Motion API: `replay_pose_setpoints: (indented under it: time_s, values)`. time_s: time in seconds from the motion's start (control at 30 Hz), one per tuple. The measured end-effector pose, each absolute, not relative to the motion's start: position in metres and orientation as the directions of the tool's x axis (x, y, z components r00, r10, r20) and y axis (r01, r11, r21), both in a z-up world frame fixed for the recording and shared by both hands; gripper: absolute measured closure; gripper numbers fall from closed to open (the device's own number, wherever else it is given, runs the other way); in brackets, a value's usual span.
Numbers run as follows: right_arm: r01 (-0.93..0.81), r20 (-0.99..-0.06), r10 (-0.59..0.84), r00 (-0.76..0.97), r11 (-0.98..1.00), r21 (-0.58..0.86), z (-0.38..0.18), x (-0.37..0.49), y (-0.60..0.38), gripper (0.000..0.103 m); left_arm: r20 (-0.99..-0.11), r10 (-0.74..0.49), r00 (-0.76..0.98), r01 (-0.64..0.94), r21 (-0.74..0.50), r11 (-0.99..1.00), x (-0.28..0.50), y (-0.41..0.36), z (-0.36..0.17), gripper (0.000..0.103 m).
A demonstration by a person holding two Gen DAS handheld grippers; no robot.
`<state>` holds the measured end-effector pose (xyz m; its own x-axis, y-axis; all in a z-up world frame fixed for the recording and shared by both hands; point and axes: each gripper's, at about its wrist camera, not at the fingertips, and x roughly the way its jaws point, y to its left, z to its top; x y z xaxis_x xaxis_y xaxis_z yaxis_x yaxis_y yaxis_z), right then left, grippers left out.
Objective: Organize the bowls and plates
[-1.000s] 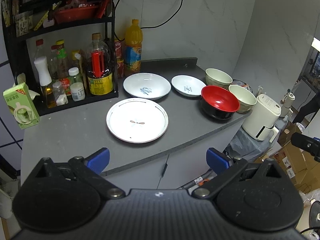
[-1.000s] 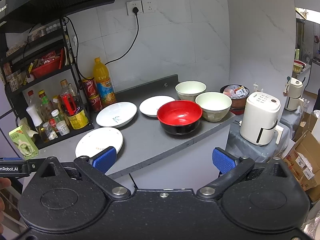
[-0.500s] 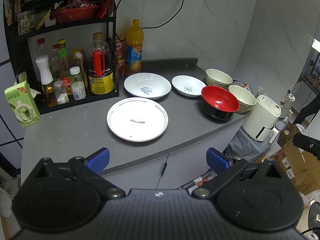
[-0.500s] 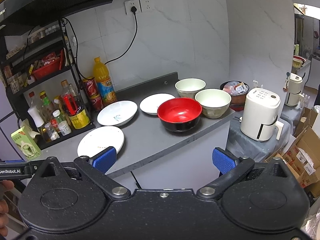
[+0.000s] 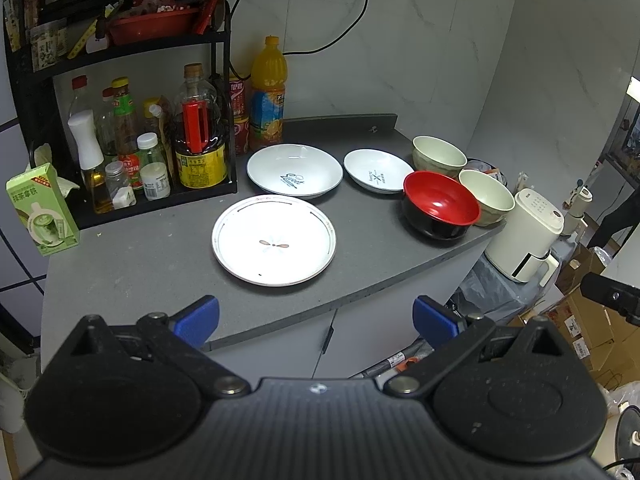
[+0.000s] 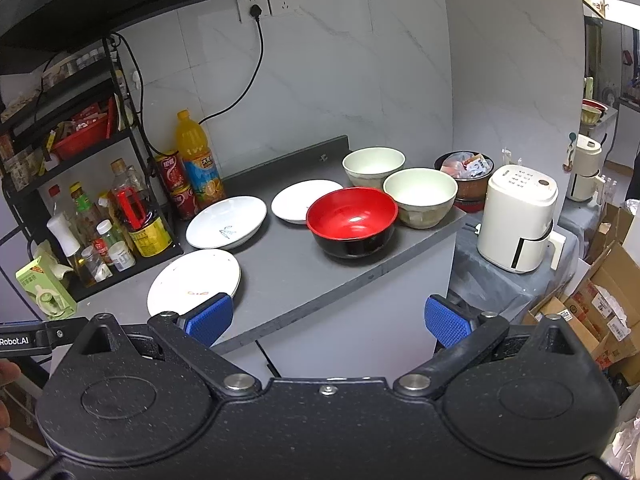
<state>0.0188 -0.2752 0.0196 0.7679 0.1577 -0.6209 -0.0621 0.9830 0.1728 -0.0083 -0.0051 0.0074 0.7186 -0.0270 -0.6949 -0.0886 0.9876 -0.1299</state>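
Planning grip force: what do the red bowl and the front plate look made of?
Red bowl: glossy, red inside and black outside, with a sharp highlight; probably lacquered plastic or melamine, uncertain. Front plate: glazed white ceramic by its look, shiny with a thin painted rim line and a small centre motif.

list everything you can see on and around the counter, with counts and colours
plates: 3, white; flat one near the front edge, deeper one behind it, small one to its right
red bowl: 1, red inside, black outside; right part of counter
cream bowls: 2; one at the back, one at the counter's right end
counter: 1, grey
rack: 1, black; left, holding bottles and jars
orange drink bottle: 1; beside the rack
green carton: 1; far left
white appliance: 1; lower surface right of the counter
cardboard boxes: several, brown; floor, right
left gripper: open, blue pads, empty
right gripper: open, blue pads, empty
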Motion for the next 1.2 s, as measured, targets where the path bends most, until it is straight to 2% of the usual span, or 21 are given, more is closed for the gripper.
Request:
replay_pose_setpoints:
  time_s: [0.23, 0.37, 0.63, 1.0, 1.2]
  values:
    - [-0.079, -0.621, 0.169, 0.766, 0.982, 0.170, 0.017, 0.034, -0.275, 0.000, -0.714, -0.063, 0.698, -0.087, -0.172, 0.981, 0.014, -0.004, 0.009, 0.001]
    - [-0.061, -0.633, 0.168, 0.756, 0.980, 0.188, 0.015, 0.046, -0.279, 0.000, -0.727, -0.035, 0.686, -0.077, -0.120, 0.990, 0.030, -0.010, 0.007, 0.001]
    - [-0.064, -0.635, 0.162, 0.756, 0.983, 0.175, 0.010, 0.073, -0.280, 0.000, -0.743, -0.036, 0.668, -0.078, -0.118, 0.990, 0.069, -0.012, 0.000, 0.001]
    - [-0.055, -0.647, 0.176, 0.742, 0.978, 0.203, -0.004, 0.121, -0.283, 0.000, -0.733, -0.088, 0.674, -0.055, -0.169, 0.984, 0.131, -0.009, -0.003, 0.001]
    - [-0.013, -0.653, 0.129, 0.746, 0.984, 0.180, -0.011, 0.145, -0.285, 0.000, -0.735, -0.109, 0.669, -0.041, -0.183, 0.982, 0.161, -0.005, -0.007, 0.001]
